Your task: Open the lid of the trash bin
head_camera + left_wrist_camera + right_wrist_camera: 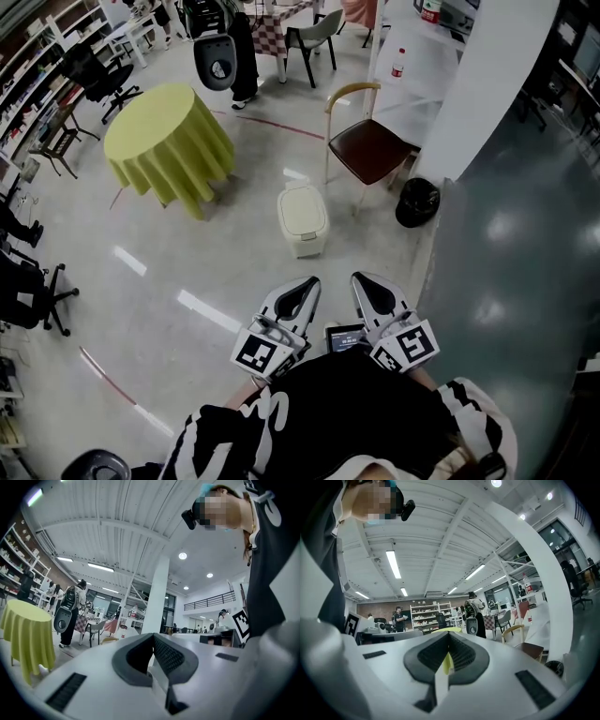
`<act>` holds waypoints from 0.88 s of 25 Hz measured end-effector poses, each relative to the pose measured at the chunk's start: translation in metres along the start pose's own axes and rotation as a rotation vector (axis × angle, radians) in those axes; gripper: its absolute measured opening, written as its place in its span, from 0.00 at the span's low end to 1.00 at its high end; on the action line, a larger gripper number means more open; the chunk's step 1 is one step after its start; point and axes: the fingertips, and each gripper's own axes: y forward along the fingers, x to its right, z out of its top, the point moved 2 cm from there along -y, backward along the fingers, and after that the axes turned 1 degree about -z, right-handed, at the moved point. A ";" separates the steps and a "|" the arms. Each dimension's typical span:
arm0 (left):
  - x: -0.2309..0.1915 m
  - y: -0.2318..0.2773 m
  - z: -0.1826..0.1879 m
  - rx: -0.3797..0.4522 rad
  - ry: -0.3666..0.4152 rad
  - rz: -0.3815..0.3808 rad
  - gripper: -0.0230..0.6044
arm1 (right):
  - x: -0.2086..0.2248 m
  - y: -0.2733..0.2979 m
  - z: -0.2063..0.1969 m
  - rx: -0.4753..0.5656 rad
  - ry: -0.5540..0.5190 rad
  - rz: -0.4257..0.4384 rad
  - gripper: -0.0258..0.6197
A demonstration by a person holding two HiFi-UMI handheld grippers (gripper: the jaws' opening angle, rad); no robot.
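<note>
The cream trash bin stands on bare floor with its lid down, with open floor on its near side and to its left. A brown-seated chair stands close behind it and to its right. A black round bin sits further right, by the foot of the white pillar. The table with the yellow-green cloth stands well apart to the trash bin's left. Both grippers hang well short of the trash bin on its near side, close to the person's body. The left gripper has its jaws pressed together on nothing. The right gripper is likewise closed and empty (only a thin slit shows between its pads).
</note>
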 end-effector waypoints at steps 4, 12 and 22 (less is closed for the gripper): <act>-0.008 0.018 0.004 0.006 0.010 0.009 0.05 | 0.016 0.013 0.006 0.002 -0.006 0.012 0.04; -0.020 0.061 0.004 0.010 0.027 0.029 0.05 | 0.058 0.026 0.009 -0.005 0.003 0.025 0.04; -0.024 0.095 -0.010 -0.010 0.024 0.053 0.05 | 0.097 0.040 0.000 -0.041 0.021 0.053 0.05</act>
